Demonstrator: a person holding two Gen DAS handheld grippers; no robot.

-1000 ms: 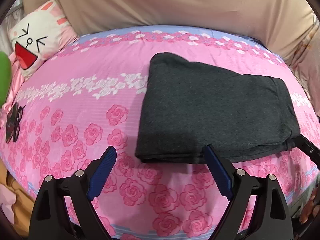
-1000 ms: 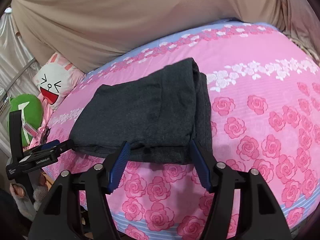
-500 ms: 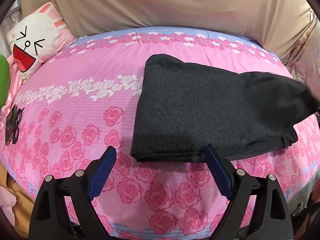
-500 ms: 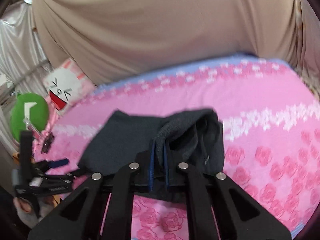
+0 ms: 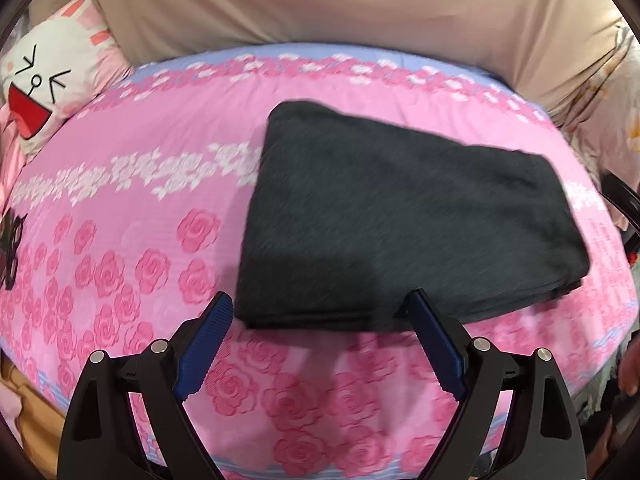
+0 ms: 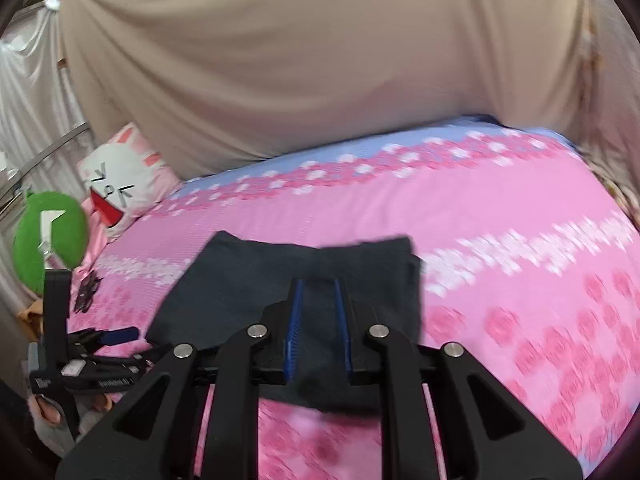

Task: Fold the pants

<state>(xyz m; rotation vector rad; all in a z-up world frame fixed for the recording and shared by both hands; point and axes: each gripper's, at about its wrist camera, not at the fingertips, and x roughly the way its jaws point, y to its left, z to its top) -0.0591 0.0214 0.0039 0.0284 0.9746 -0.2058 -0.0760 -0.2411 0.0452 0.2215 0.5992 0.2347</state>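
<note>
Dark grey pants (image 5: 408, 216) lie folded flat on the pink rose bedsheet (image 5: 120, 184). My left gripper (image 5: 320, 298) is open, its blue pads on either side of the pants' near edge without touching it. My right gripper (image 6: 318, 284) hovers over the pants (image 6: 248, 280) at their right end. Its jaws are opening and stand a narrow gap apart. The cloth shows through the gap, but the pads do not press on it. The left gripper (image 6: 100, 340) shows at the left of the right wrist view. The right gripper's black frame (image 5: 622, 200) shows at the left wrist view's right edge.
A white rabbit-face pillow (image 5: 44, 80) and a green plush (image 6: 48, 236) lie at the bed's left end. A small dark object (image 5: 8, 248) rests on the sheet near them. A beige draped cloth (image 5: 340, 4) backs the bed. A hand (image 5: 630, 372) shows at the lower right.
The right gripper shut on the pants' right end and lifted it. Now that end lies flat again, the jaws stand slightly apart, and the right view has risen. The left gripper stayed open.
</note>
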